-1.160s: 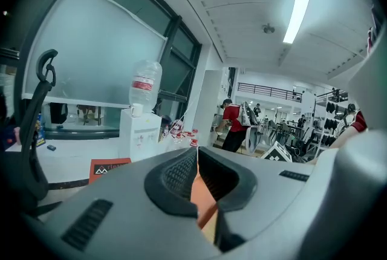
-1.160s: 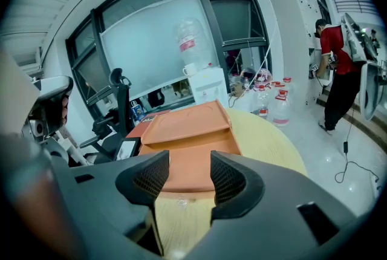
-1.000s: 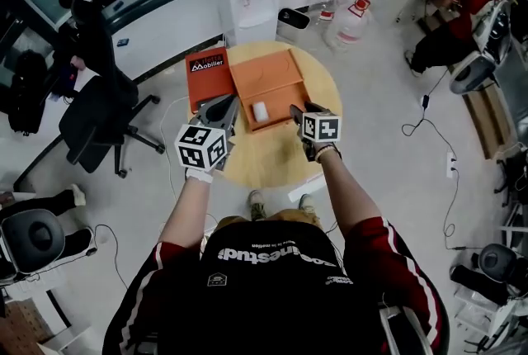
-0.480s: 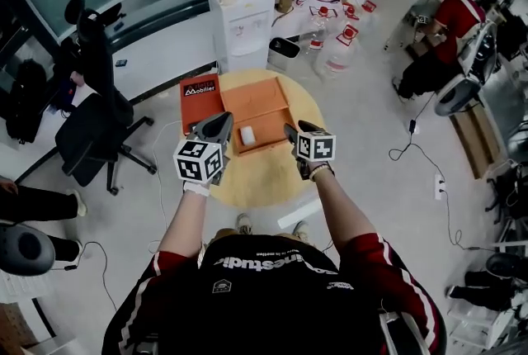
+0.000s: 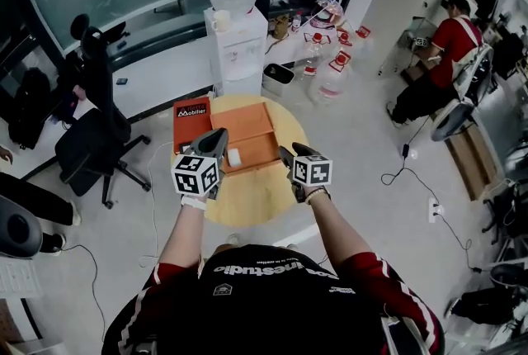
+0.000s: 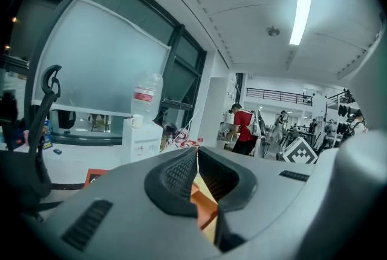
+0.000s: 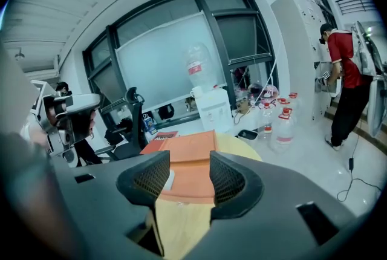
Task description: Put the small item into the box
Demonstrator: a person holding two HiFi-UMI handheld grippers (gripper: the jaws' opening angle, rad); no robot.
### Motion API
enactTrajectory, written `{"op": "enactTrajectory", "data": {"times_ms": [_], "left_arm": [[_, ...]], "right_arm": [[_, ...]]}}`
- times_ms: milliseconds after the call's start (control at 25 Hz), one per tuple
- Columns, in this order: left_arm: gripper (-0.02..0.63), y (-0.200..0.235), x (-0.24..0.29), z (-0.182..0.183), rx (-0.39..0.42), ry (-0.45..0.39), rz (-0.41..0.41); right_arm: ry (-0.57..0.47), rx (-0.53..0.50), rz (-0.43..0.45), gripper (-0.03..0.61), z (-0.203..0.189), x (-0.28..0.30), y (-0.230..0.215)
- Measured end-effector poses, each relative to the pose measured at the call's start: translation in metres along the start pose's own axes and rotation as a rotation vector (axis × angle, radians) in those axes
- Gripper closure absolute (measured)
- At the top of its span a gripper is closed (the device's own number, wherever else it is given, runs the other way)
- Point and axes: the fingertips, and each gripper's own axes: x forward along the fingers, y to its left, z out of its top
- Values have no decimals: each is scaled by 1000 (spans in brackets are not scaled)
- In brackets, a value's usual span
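On the round wooden table [image 5: 247, 198] lies a shallow orange box [image 5: 257, 130], open at the top, with a low raised rim all round. Just beside it on the left lies a flat red-orange lid [image 5: 190, 115] with white lettering. The small item [image 5: 234, 157] is inside the box, at its near left corner and close to the left wall. It is white, pale against the orange floor, and seems to be a little rounded block, though it is too small in the head view to tell its shape for sure. The right gripper view shows one white edge of it [image 7: 171, 179], partly behind that gripper's left pad.

The left gripper [image 5: 219, 135] is held over the near left part of the table, its tips showing against the edge where lid and box meet. In its own view the jaws [image 6: 197, 153] are clenched, with the ribbed pads meeting at the tips and nothing between them. The right gripper [image 5: 289, 153] is held at the box's near right side. Its jaws [image 7: 189, 171] stand apart and released, empty, with only the box and the bare table top seen through the gap. Neither gripper touches the item.

Behind the table stands a white water dispenser [image 5: 238, 48] with a bottle on top, and a black office chair [image 5: 92, 126] is to the left. A person in a red top [image 5: 445, 40] stands at the far right.
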Motion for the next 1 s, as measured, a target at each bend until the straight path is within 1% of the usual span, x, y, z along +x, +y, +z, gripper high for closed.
{"op": "enactTrajectory", "data": {"times_ms": [240, 520, 640, 800, 1000], "left_arm": [[591, -11, 0, 16, 11, -13, 25], [591, -22, -1, 32, 27, -13, 49], [591, -26, -6, 41, 33, -36, 51], [591, -33, -17, 60, 70, -56, 55], [591, -42, -32, 83, 77, -103, 64]], "right_arm": [[-26, -20, 20, 350, 16, -21, -7], [-82, -74, 55, 350, 52, -55, -6], [-108, -84, 71, 350, 67, -69, -3], [-164, -86, 87, 350, 92, -87, 1], [-247, -70, 119, 350, 120, -112, 5]]}}
